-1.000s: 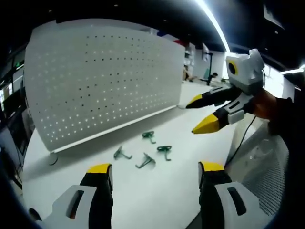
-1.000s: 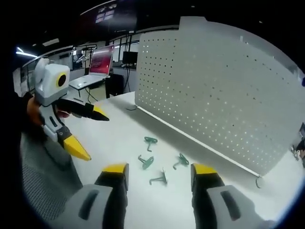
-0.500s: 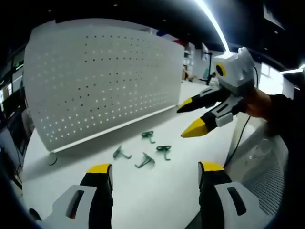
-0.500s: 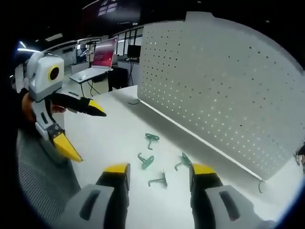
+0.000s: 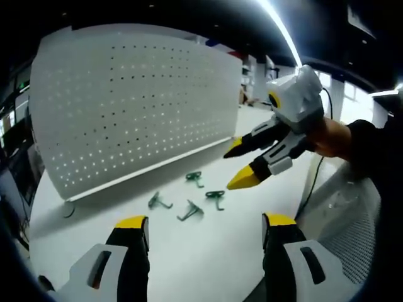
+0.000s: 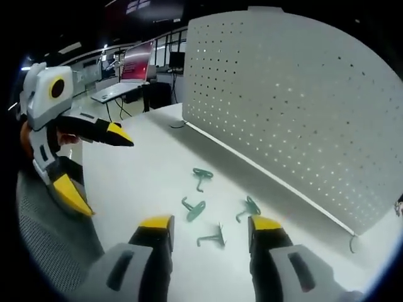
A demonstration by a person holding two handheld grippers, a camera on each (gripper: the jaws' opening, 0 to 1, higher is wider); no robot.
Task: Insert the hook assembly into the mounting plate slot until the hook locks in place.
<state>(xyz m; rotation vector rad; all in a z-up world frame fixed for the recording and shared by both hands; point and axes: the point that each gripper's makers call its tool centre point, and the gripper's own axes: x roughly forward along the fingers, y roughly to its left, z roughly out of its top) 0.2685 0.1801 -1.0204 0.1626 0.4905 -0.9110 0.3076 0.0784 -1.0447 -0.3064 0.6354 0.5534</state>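
while 4 green hooks (image 5: 195, 195) lie untouched on the bench (image 5: 208, 251) near the pegboard (image 5: 135, 107), both grippers' jaws spread empty; next, the right gripper (image 5: 242, 165) should pinch 1.

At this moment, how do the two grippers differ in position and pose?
The right gripper is held in the air, tips angled down toward the green hooks; the left gripper is held off beside the table, away from them. Both are open and hold nothing.
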